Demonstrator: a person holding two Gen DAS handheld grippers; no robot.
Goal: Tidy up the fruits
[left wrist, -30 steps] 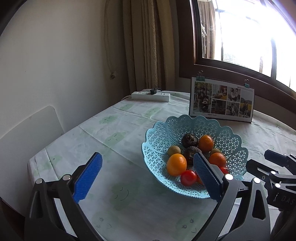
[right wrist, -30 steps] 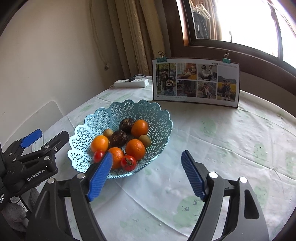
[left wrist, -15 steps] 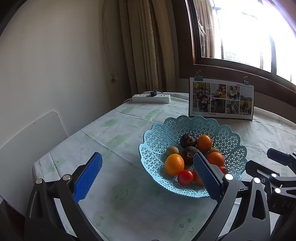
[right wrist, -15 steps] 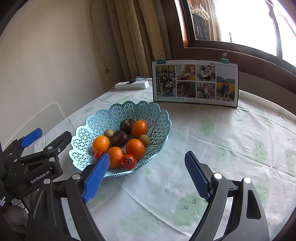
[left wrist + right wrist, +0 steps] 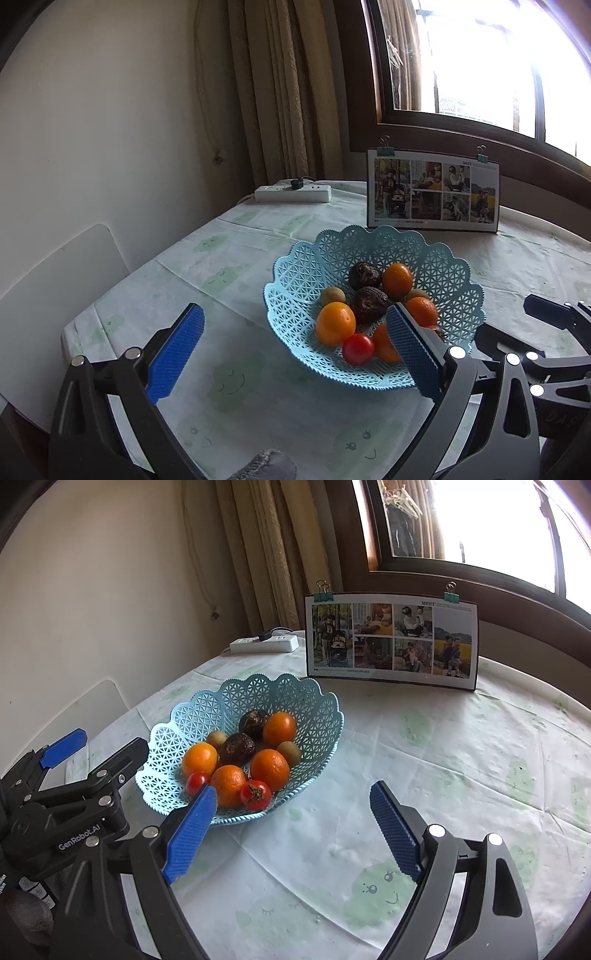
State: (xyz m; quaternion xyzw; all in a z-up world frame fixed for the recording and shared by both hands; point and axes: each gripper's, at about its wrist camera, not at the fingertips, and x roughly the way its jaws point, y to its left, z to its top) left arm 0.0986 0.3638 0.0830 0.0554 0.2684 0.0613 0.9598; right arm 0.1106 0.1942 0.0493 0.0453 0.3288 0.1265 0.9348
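Hidden in part behind the right pad of the left gripper [image 5: 295,354]: an orange and a tomato at the near side of the blue lattice basket [image 5: 295,295]. Only partly seen past that pad, the right gripper [image 5: 291,819] at the frame's right edge, cut off there. In the right wrist view, left gripper body at the lower left, marked "GenRobot.AI" in white; lower labels beneath it cut off and unreadable. Both grippers released, pads spread wide, nothing between them, hovering above the table [image 5: 461,757].

Inside the basket: four oranges [image 5: 269,769], two dark wrinkled fruits [image 5: 238,748], two small brownish-green fruits [image 5: 289,751], two red tomatoes [image 5: 255,795]. Kind of the dark fruits hard to make out.

Behind the basket, a photo board [image 5: 391,640] standing upright, held by two binder clips, headed "MEET"; smaller print beside it and a line under the photos too fine to read. White power strip [image 5: 264,643] at the far edge near the curtain [image 5: 258,554], a black plug in it. Window [image 5: 498,62] blown out by glare, little seen beyond.

Cloth with pale green smiling shapes covering the table. Bare cloth right of the basket and in front of it. Table's left edge close to the wall, a white chair back [image 5: 55,273] just beside it.
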